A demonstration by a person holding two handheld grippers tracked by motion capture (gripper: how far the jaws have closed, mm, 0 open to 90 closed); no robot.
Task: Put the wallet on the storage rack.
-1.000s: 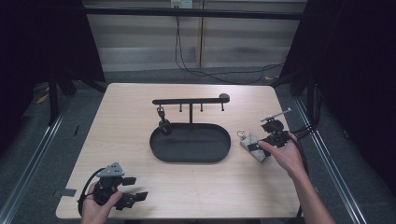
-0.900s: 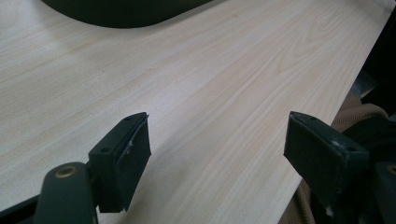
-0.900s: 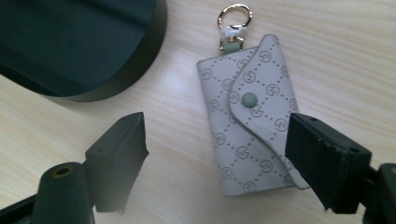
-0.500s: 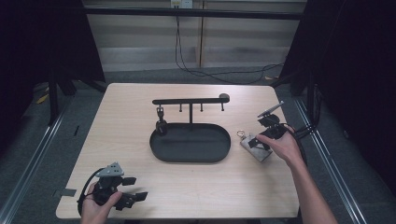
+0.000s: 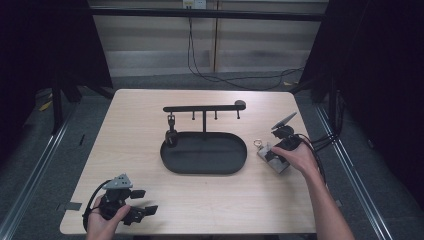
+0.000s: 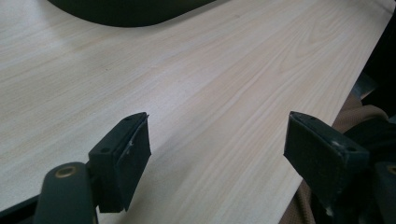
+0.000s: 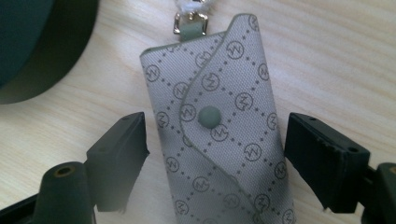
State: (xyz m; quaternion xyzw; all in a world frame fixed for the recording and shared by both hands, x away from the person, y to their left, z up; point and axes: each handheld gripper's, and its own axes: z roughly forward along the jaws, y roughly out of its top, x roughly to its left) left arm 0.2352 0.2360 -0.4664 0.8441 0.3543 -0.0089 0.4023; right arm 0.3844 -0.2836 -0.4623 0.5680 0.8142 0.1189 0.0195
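A grey key pouch (image 7: 219, 140) with a diamond print, a snap button (image 7: 208, 116) and a metal clip (image 7: 189, 18) lies flat on the wooden table, right of the black tray. My right gripper (image 7: 222, 158) points down over it, open, one jaw on each side of the pouch with a gap to the fabric. From the high view the pouch (image 5: 269, 161) lies partly under the right gripper (image 5: 280, 150), its ring (image 5: 257, 143) toward the tray. My left gripper (image 5: 145, 201) rests at the table's near left corner, open and empty (image 6: 219, 158).
A black oval tray (image 5: 240, 150) sits mid-table with a black hook rack (image 5: 204, 108) rising behind it; a small dark item (image 5: 171, 131) hangs from its left hook. The tray's edge (image 7: 42, 56) lies close left of the pouch. Cables trail off the right table edge.
My right hand has come down and closer over the key pouch, so the jaws now straddle it. The left hand has stayed where it was.
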